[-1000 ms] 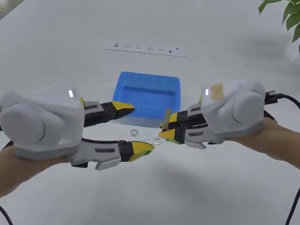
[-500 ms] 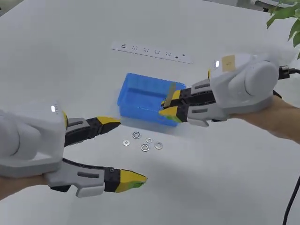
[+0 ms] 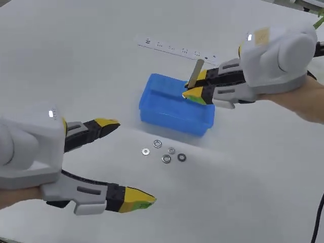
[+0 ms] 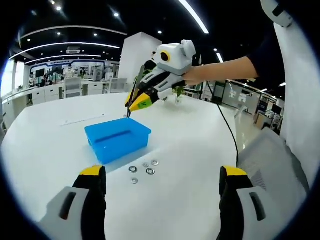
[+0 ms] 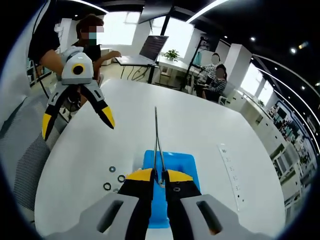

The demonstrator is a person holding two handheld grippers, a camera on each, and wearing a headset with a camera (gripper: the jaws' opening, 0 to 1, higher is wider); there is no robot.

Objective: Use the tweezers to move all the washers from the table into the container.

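Several small metal washers [image 3: 165,152] lie loose on the white table just in front of the blue container [image 3: 174,109]. My right gripper [image 3: 188,91] hovers over the container's far right part, shut on thin metal tweezers [image 3: 196,72]. In the right gripper view the tweezers [image 5: 156,137] run forward from the shut jaws above the container [image 5: 176,162]. Whether their tips carry a washer is too small to tell. My left gripper [image 3: 130,161] hangs wide open at the near left, with nothing between its jaws, and the washers [image 4: 143,169] lie ahead of it.
A white power strip [image 3: 177,49] lies on the table behind the container. Plant leaves [image 3: 320,21] show at the far right edge. Other people sit at desks [image 5: 212,70] far behind the table. Bare table [image 3: 243,192] surrounds the washers.
My right gripper with the tweezers has risen from beside the washers to over the container. The left gripper has drawn back from the container toward the near left, still open.
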